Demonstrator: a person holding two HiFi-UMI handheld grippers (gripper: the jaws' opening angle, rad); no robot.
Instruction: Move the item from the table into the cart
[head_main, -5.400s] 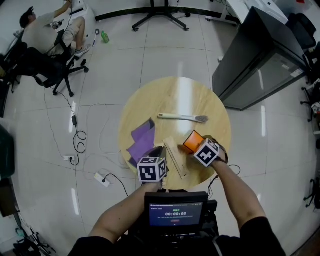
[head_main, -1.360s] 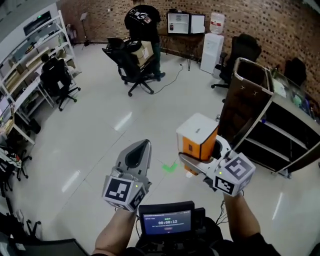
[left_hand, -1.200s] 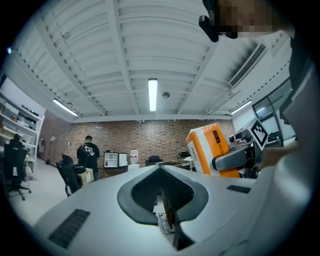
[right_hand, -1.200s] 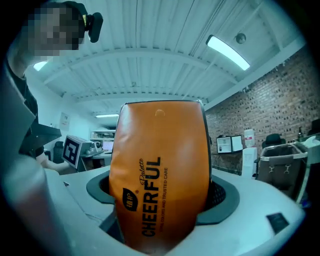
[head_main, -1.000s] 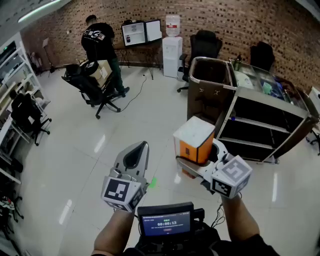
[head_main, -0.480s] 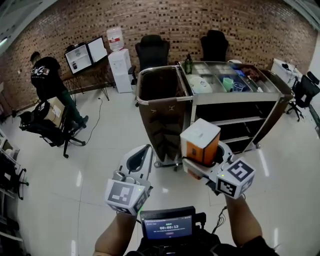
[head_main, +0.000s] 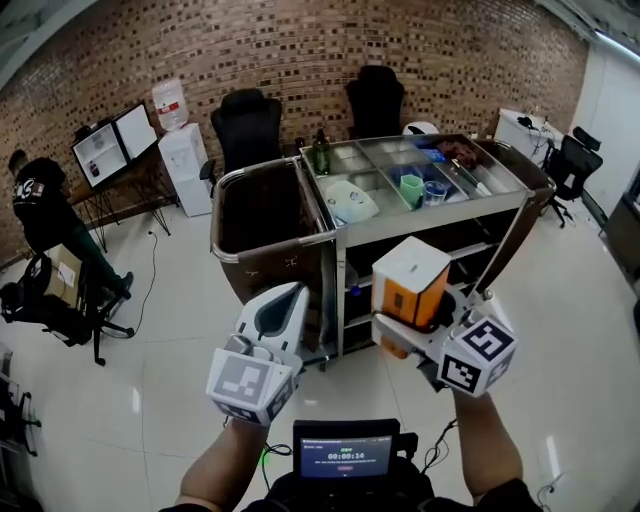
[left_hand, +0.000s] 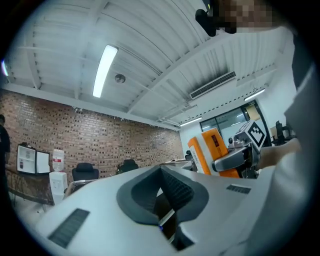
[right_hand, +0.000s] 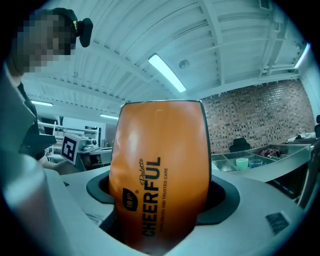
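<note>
Orange box (head_main: 408, 285) sits pinched upright in our right gripper (head_main: 425, 320), the cart (head_main: 430, 217) on its far side; our left gripper (head_main: 280, 312), jaws pressed together, holds nothing.

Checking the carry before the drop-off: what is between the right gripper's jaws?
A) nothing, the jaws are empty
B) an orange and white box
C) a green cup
B: the right gripper is clamped on the orange and white box, which stands upright between its jaws in both the head view and the right gripper view.
</note>
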